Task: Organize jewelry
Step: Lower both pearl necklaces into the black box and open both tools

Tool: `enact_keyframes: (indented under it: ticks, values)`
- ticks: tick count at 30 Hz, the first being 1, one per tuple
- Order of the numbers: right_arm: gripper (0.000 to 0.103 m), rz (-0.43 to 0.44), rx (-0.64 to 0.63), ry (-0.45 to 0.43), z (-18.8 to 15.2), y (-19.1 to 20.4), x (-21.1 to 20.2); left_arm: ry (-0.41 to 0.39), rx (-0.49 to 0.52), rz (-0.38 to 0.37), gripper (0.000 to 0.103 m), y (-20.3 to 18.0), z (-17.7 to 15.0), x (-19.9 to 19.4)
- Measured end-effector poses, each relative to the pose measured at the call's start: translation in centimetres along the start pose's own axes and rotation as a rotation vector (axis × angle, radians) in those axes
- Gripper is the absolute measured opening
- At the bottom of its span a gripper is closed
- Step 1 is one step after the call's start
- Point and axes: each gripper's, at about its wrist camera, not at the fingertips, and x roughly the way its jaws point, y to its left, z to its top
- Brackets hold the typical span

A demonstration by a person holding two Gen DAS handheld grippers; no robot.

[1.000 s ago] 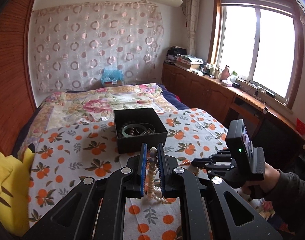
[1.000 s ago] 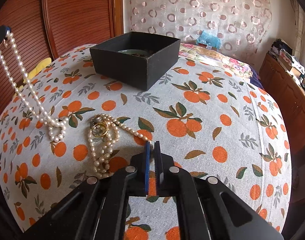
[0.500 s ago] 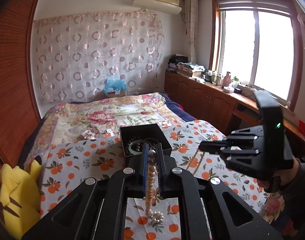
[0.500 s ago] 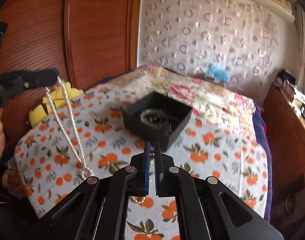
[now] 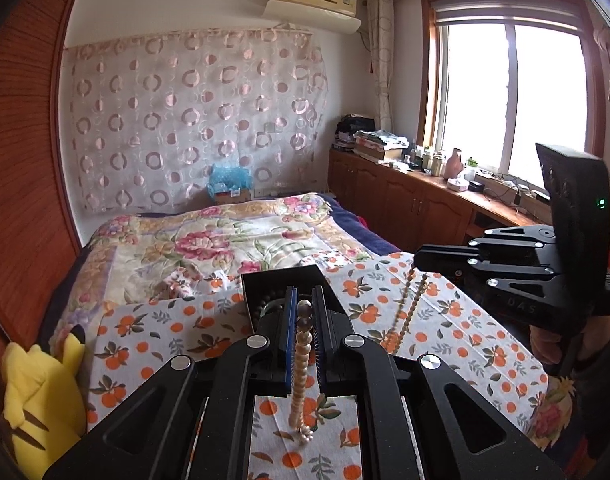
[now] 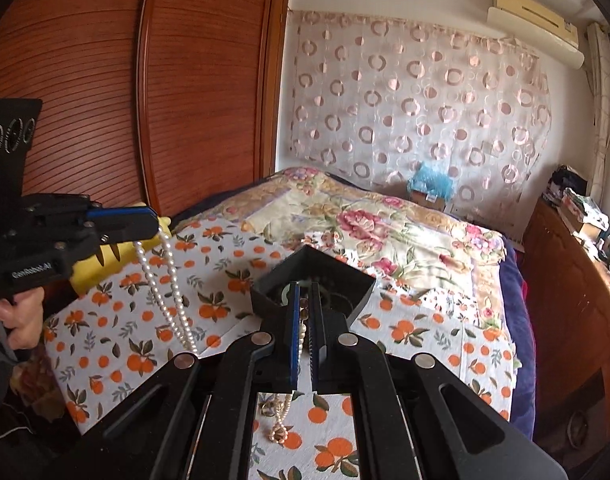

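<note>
In the left wrist view my left gripper point(image 5: 303, 300) is shut on a white pearl necklace point(image 5: 299, 364) that hangs down toward the orange-print cloth point(image 5: 153, 332). Behind its fingers sits the open black jewelry box point(image 5: 279, 278) with bangles inside. At the right, my right gripper point(image 5: 419, 258) hangs a cream bead necklace point(image 5: 407, 308). In the right wrist view my right gripper point(image 6: 305, 292) is shut on that cream necklace point(image 6: 283, 420), in front of the black box point(image 6: 337, 276). To the left, the left gripper point(image 6: 155, 222) dangles the white pearls point(image 6: 167, 280).
A yellow plush toy point(image 5: 37, 392) lies at the bed's left edge beside a wooden wardrobe point(image 6: 145, 100). A floral quilt point(image 5: 209, 240) covers the far bed. Low wooden cabinets point(image 5: 405, 204) with clutter run under the window on the right.
Both grippers have risen, the right one much more. The cream necklace has come up off the cloth in the right gripper. Both strands now hang in the air.
</note>
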Motion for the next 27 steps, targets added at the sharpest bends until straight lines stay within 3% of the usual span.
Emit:
enact_keyframes:
  ticks: [10, 21, 27]
  values:
    - [0.005, 0.011, 0.022, 0.021, -1.5, -0.4, 1.0, 0.035, -0.008, -0.001, 0.007, 0.3, -1.3, 1.5]
    - [0.005, -0.001, 0.015, -0.008, -0.2, -0.5, 0.3, 0.014, -0.008, 0.004, 0.007, 0.5, -0.7, 1.2]
    - [0.005, -0.008, 0.023, -0.035, 1.4, -1.1, 0.1, -0.005, -0.001, -0.003, 0.007, 0.5, 1.3, 2.0]
